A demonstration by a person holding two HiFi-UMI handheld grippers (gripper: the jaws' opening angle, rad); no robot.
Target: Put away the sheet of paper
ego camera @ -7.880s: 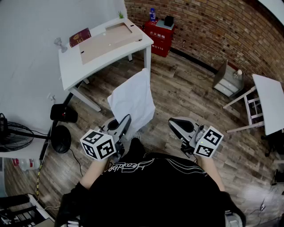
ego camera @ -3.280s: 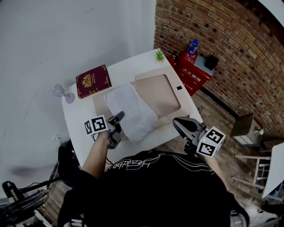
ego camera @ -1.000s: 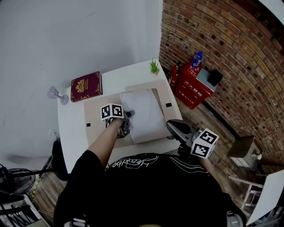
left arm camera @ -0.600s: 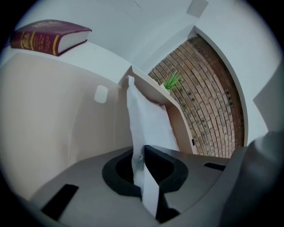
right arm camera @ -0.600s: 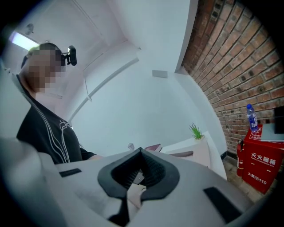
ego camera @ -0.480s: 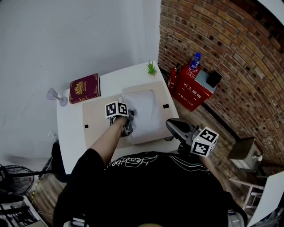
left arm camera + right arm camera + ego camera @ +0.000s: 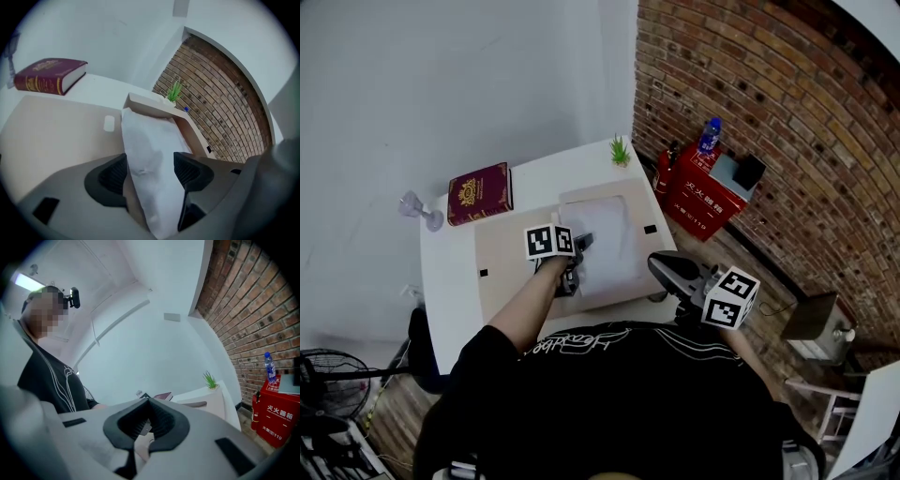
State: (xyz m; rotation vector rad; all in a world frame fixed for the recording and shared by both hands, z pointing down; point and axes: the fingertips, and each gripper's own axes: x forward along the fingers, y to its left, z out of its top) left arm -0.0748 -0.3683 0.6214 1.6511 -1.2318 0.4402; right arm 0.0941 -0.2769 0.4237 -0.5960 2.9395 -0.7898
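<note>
Judging from these views, I rate the task as nearly complete. The sheet of paper (image 7: 602, 239) lies in the right-hand part of the tan tray (image 7: 502, 262), which sits on the white surface (image 7: 450, 272).

My left gripper (image 7: 577, 258) stands over the sheet's near end and its jaws are opening. In the left gripper view the sheet (image 7: 150, 154) runs up between the two pads, and neither pad visibly presses on it — so I take it as let go.

My right gripper (image 7: 666, 270) has its jaws together with nothing between them. It is held off the near right edge of the surface, apart from the sheet.

What remains, in my judgement, is to draw the left gripper back clear of the sheet so the near end can settle. The sheet looks bowed and creased rather than flat.

Orientation: the long axis runs away from me, from the near edge of the surface toward the far edge, where a small green plant (image 7: 621, 150) stands. The far short end reaches the tray's raised rim (image 7: 140, 99). The near short end points back at the left gripper and appears lifted off the tray floor. A red book (image 7: 478, 192) lies off to the left — well apart from the sheet.
</note>
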